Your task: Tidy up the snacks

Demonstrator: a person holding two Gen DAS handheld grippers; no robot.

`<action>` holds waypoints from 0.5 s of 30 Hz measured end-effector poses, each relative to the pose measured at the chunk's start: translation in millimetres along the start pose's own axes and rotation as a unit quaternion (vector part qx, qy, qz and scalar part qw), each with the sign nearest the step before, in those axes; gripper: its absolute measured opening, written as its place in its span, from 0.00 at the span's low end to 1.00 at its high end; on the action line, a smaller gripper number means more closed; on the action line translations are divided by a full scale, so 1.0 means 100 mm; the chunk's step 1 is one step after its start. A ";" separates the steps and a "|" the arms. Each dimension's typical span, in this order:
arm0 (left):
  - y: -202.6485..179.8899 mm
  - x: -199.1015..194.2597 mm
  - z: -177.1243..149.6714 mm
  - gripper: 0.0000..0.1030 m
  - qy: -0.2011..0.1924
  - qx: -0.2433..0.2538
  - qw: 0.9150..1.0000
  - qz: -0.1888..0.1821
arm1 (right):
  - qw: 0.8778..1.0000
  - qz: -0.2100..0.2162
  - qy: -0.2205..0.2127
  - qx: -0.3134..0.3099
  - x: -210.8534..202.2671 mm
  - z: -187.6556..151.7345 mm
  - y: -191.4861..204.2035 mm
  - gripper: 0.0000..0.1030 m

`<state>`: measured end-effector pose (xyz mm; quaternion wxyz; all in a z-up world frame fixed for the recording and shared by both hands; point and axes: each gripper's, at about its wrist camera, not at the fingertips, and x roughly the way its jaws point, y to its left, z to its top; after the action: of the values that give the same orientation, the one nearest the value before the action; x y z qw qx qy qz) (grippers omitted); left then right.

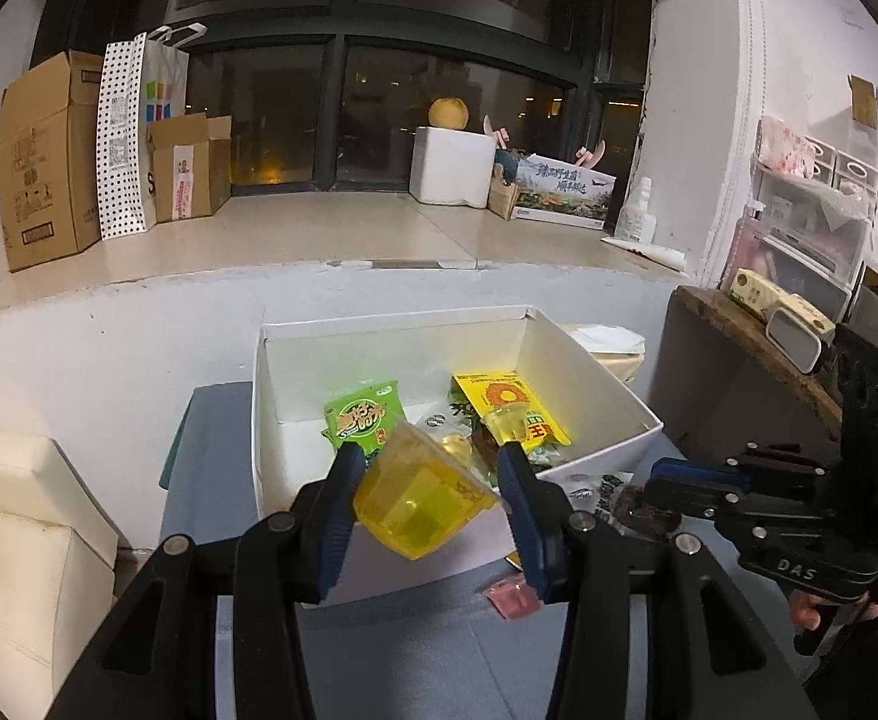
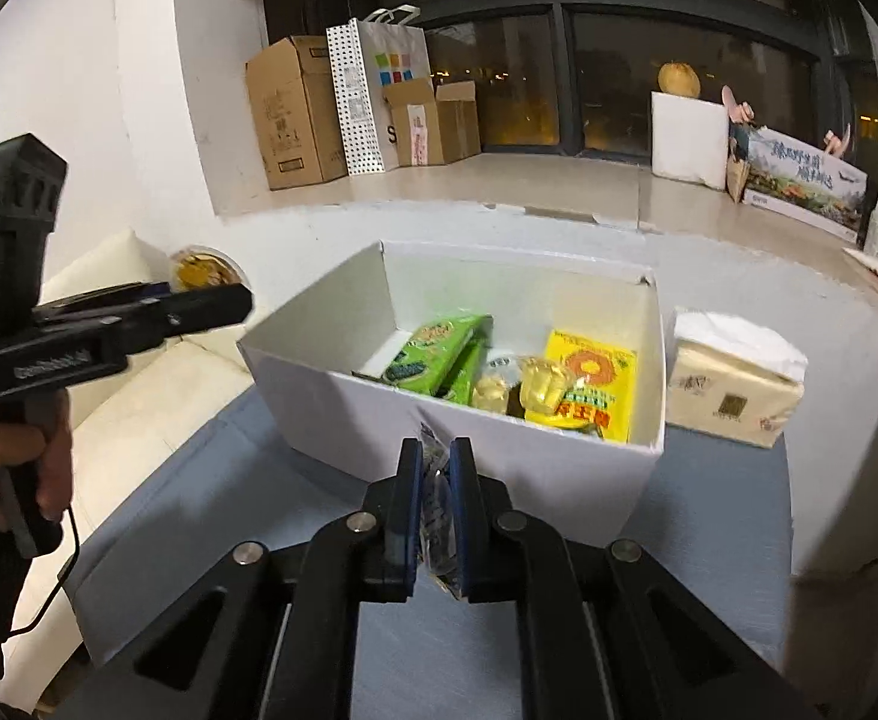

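Yellow jelly cup (image 1: 423, 501) sits clamped, tilted, in the left gripper (image 1: 432, 480) before the white box (image 1: 595, 378). Beside it, the right gripper (image 2: 437, 468) pinches a thin clear snack packet (image 2: 435, 504) tight.

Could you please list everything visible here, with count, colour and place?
box: 1, white, open, on the grey table
jelly cup: 1, yellow, in the left claw
wrapped snack: 1, clear and dark, in the right claw
green packets: 2, in the box, left side
yellow packet: 1, in the box, right side
small jelly cups: at least 2, yellow, mid-box
pink packet: 1, on the table by the box
tissue pack: 1, cream, right of the box
cartons: 2, brown, on the sill
bag: 1, white, dotted, between the cartons
left claw: black, shut on the cup
right claw: black, shut on the snack
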<state>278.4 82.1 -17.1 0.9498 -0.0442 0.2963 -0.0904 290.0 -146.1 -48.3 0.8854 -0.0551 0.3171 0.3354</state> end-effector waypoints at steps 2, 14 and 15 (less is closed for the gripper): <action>0.02 0.03 0.03 0.49 -0.001 0.001 1.000 0.002 | 1.000 0.009 -0.009 0.000 -0.03 0.07 0.01 0.09; 0.17 0.56 0.36 0.49 0.012 -0.006 1.000 0.003 | 1.000 -0.022 -0.020 0.002 0.29 0.76 -0.22 0.00; 0.17 0.61 0.36 0.49 0.018 -0.004 1.000 0.003 | 1.000 -0.024 -0.006 0.001 0.40 0.76 -0.26 0.00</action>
<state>350.7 87.7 -24.0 0.9444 -0.0459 0.3136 -0.0873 368.9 -119.9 -14.4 0.8951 -0.0598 0.3109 0.3141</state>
